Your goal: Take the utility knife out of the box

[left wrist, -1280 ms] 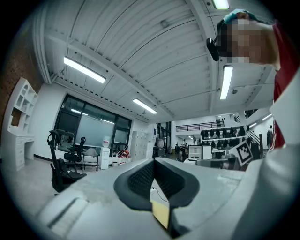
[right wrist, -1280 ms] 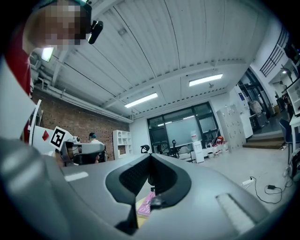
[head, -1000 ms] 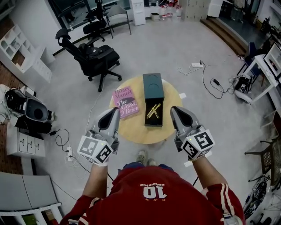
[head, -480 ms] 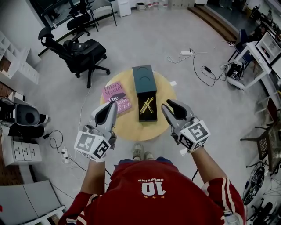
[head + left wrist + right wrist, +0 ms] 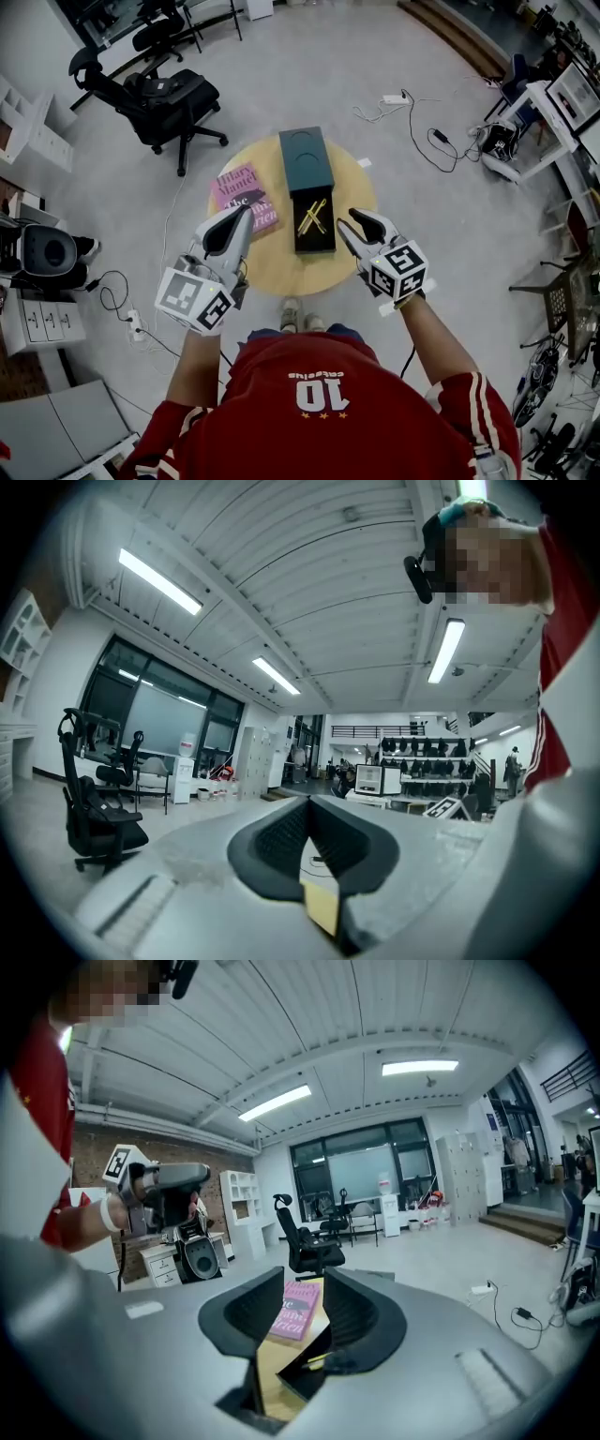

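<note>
A long black box (image 5: 314, 234) lies open on the round wooden table (image 5: 281, 272), its dark green lid (image 5: 307, 159) set at the far end. Two crossed yellow tools (image 5: 312, 216) rest inside; I cannot tell which is the utility knife. My right gripper (image 5: 361, 225) hovers just right of the box with its jaws opening and nothing between them. In the right gripper view the gripper (image 5: 302, 1288) frames a pink book (image 5: 298, 1312) and the box's near corner (image 5: 309, 1372). My left gripper (image 5: 242, 217) is shut and empty over the table's left edge, and it (image 5: 307, 808) points level across the room.
The pink book (image 5: 242, 199) lies on the table left of the box. A black office chair (image 5: 164, 94) stands at the back left. Cables and a power strip (image 5: 412, 117) trail over the floor at the right. A black machine (image 5: 47, 253) and white drawers (image 5: 42, 323) sit at the left.
My right gripper has come down toward the table beside the box and its jaws have gone from shut to wide apart. The left gripper has drifted slightly lower and stayed shut.
</note>
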A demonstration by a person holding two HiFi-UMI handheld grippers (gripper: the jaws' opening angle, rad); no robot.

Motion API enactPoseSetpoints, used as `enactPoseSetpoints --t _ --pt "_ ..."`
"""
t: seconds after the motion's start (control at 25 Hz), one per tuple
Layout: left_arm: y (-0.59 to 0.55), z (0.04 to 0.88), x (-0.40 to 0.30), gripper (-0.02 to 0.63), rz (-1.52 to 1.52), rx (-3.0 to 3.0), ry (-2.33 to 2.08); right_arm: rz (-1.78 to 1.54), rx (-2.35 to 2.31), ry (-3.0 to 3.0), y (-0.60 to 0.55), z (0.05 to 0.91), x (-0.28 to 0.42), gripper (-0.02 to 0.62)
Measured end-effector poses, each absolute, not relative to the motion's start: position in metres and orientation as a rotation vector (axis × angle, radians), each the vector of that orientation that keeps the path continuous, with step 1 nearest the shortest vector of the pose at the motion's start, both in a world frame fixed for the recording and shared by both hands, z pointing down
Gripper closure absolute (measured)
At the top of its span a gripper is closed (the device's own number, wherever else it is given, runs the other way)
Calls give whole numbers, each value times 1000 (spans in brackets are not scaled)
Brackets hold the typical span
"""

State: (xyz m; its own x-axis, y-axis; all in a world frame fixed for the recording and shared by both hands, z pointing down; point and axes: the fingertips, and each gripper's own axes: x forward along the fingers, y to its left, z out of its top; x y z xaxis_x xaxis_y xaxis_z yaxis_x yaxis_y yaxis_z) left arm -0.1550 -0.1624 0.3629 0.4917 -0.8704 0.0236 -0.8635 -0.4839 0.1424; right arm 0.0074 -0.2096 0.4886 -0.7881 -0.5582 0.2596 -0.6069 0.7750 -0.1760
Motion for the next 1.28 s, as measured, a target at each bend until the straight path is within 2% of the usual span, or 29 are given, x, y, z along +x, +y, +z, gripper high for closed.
enactPoseSetpoints --t 0.72,1.28 --pt "-205 387 -167 603 -5 2639 -1439 543 764 -2390 -253 709 -40 483" --pt "-246 462 -161 603 165 2592 -1367 586 700 -2141 -280 786 -55 489"
